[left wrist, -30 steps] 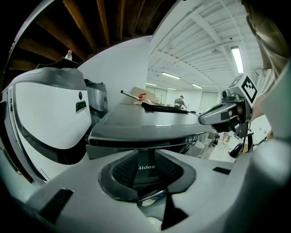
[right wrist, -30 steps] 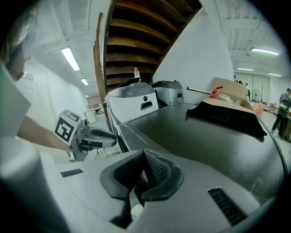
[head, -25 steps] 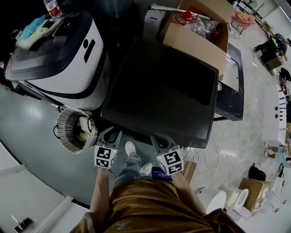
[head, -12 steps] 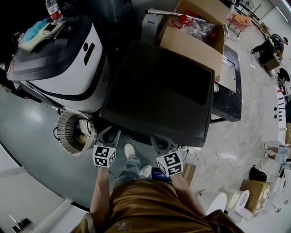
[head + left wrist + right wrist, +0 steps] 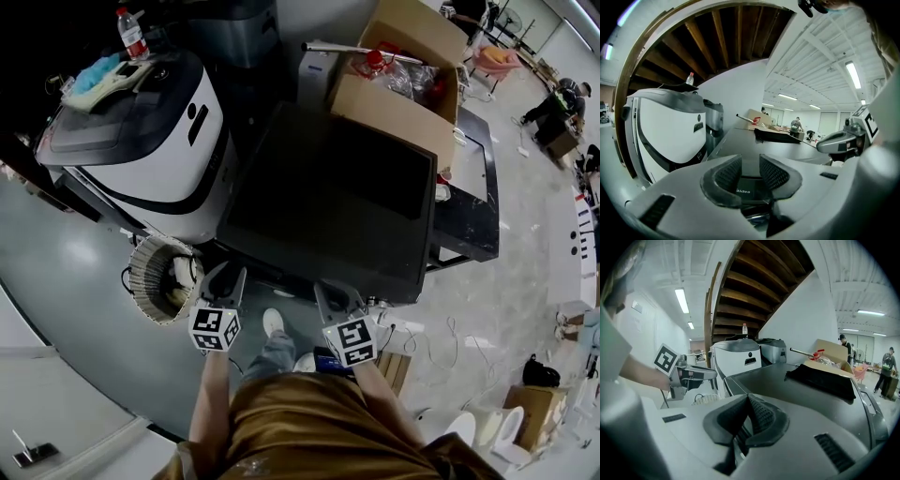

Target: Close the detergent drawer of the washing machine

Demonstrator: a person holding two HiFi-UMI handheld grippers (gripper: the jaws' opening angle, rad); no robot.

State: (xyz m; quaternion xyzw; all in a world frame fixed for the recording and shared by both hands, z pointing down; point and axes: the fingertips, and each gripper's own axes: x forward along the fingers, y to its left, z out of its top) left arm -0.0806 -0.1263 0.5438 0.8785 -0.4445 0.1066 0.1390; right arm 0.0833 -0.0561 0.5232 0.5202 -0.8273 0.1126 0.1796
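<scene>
Grey workshop floor from the head view, with a dark-topped washing machine in the middle, a white machine on its left, a cardboard box at its far corner and a basket by its near left corner. Left tool and right tool both poised at the near front edge, pointing at the machine's face. No sight of the detergent drawer from up here: presumably on the front face, under the overhang of the top. Looks like the approach step, with no push begun as far as can be told.

From the left gripper view, left tool spread, pads apart with a clear gap and nothing pinched. Through that gap, a dark panel with a Midea print, just ahead on the machine's front. Likely the drawer's face or the strip beside it, but impossible to settle. Right tool off to the side.

From the right gripper view, right tool pressed together at the tips, holding nothing, aimed over the top of the washing machine. Left tool alongside.

Next move, by judgement: bring one tool flat against the drawer front and press straight in until flush.
</scene>
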